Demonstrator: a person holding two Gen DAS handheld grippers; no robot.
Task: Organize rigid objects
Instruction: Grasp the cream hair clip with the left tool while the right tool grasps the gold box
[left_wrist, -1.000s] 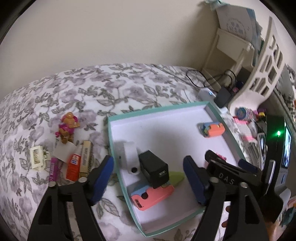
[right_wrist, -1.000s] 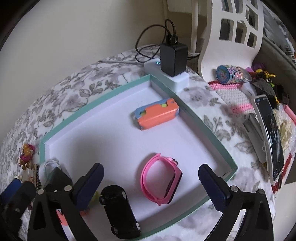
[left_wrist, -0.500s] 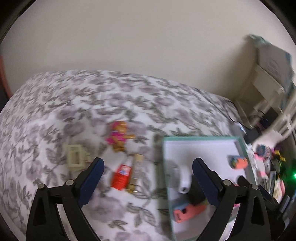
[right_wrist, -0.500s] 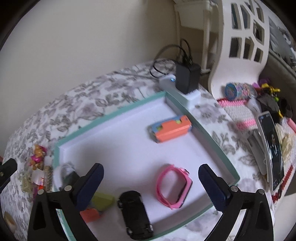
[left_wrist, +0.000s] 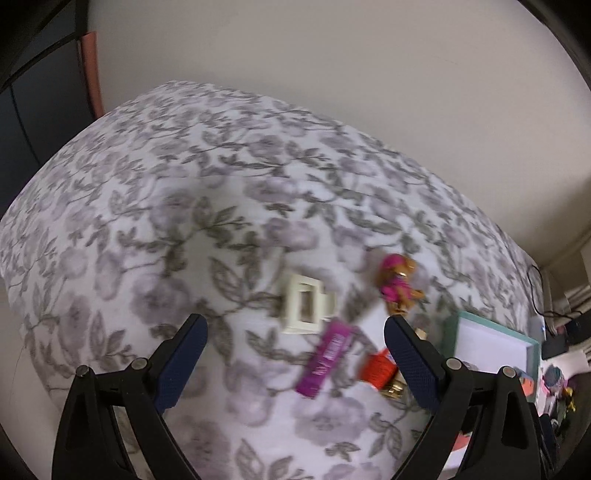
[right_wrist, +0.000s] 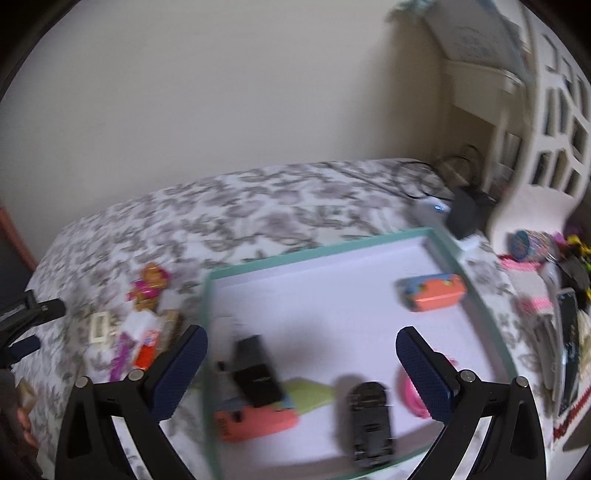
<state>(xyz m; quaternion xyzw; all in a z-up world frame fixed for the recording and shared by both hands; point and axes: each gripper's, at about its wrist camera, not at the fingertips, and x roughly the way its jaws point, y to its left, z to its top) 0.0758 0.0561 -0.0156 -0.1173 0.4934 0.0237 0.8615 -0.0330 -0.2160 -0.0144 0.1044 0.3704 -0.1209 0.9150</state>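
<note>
— What couldn't you read? — The purple rectangular tube (left_wrist: 327, 363) between the left fingers was blurred, print illegible.
— And the pink band (right_wrist: 412, 397)? — Half hidden behind the right finger.

The left wrist view looks forward and down along the left hand-held gripper (left_wrist: 295, 345) onto the flowered bed (left_wrist: 155, 206), close above it, with the wall beyond. A cream clip (left_wrist: 306, 308) and a purple tube (left_wrist: 327, 363) lie between its fingers; the teal tray (left_wrist: 491, 341) shows only at the far right edge.

The right wrist view looks forward and down along the right hand-held gripper (right_wrist: 301, 350) from higher up, facing the tray (right_wrist: 321, 253) and the wall. Both views share the small clutter left of the tray, and the tray's left side.
</note>
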